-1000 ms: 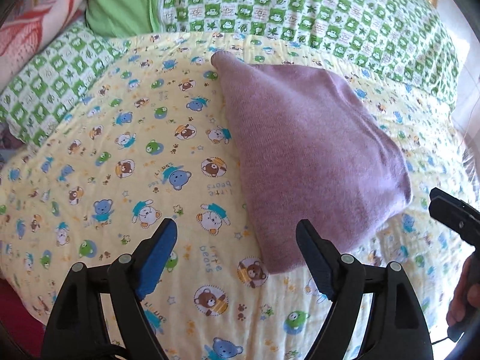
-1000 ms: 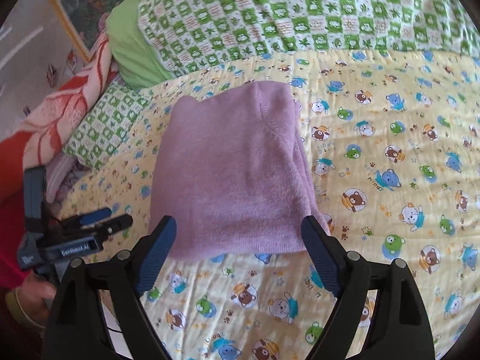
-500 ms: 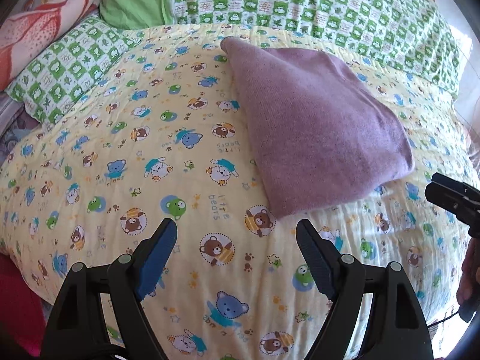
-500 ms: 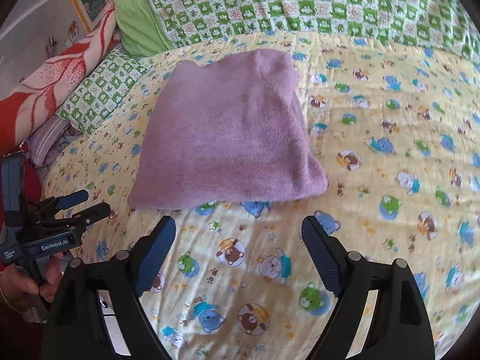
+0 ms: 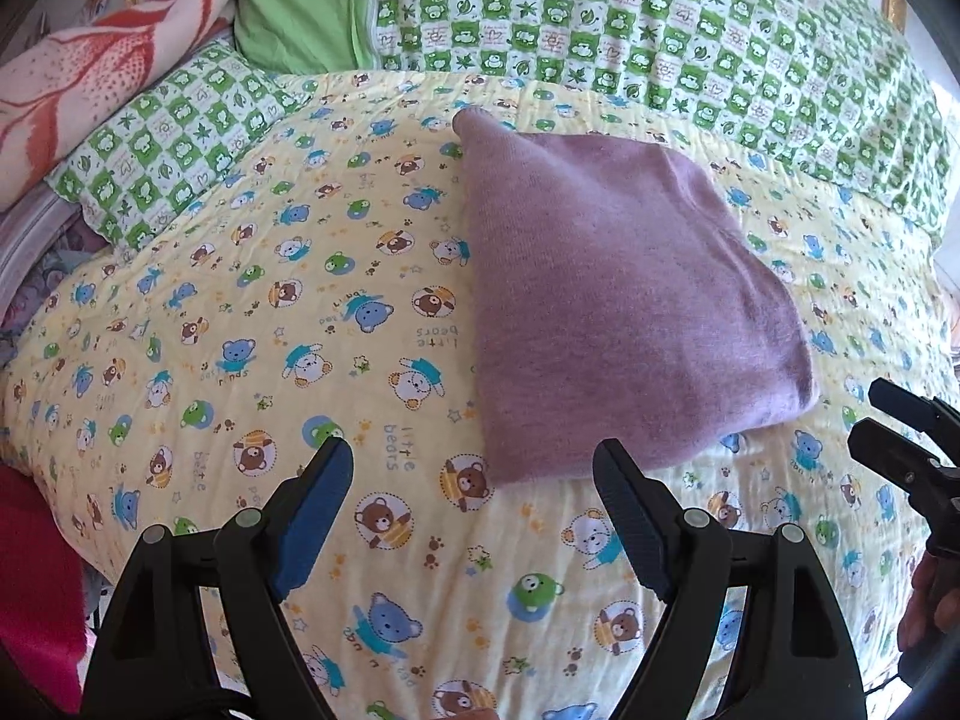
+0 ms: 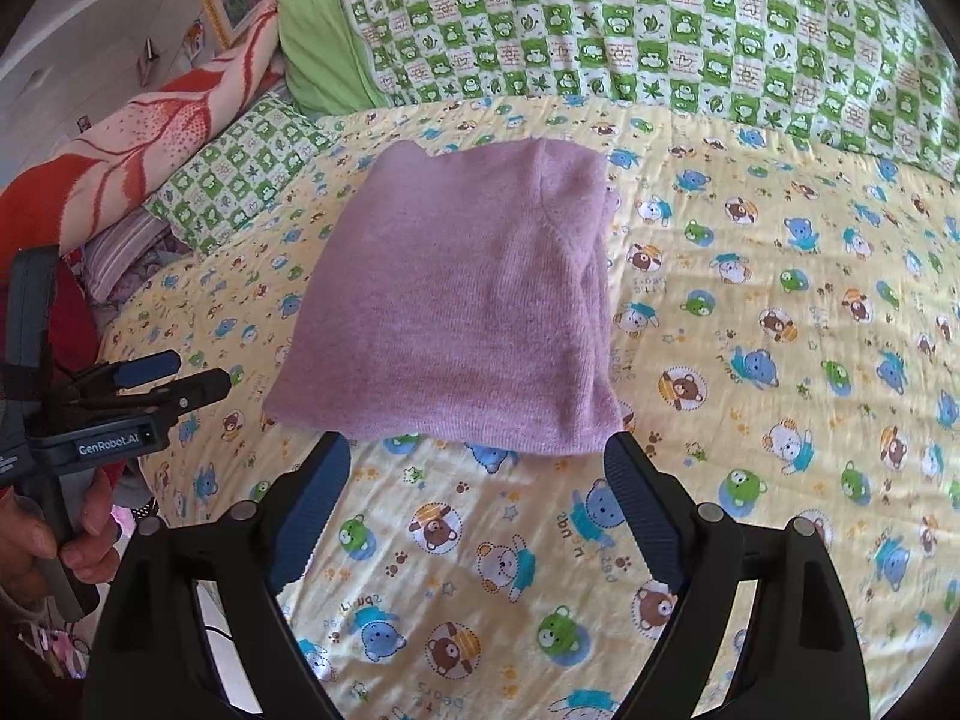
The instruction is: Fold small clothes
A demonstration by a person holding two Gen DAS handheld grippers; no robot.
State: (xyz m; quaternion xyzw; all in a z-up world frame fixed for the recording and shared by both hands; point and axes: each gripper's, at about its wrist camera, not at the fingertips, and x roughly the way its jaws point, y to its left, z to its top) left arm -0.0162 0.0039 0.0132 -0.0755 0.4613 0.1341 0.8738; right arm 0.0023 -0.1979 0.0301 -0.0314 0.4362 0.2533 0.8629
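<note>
A folded purple knit garment point(image 5: 618, 300) lies flat on the yellow bear-print quilt point(image 5: 252, 324); it also shows in the right wrist view point(image 6: 462, 312). My left gripper point(image 5: 474, 468) is open and empty, held just short of the garment's near left corner. My right gripper point(image 6: 477, 459) is open and empty, held just short of the garment's near edge. Each gripper appears in the other's view: the right one at the right edge point(image 5: 900, 438), the left one at the left edge point(image 6: 156, 384). Neither touches the cloth.
A green checked blanket point(image 5: 660, 24) lies along the back of the bed. A green checked pillow point(image 5: 162, 138) and a red-and-white blanket point(image 5: 96, 72) sit at the far left. The bed's near edge runs below both grippers.
Both grippers backed away from the garment half a second ago and have since moved a little closer. The garment has stayed folded in place. Both stay open.
</note>
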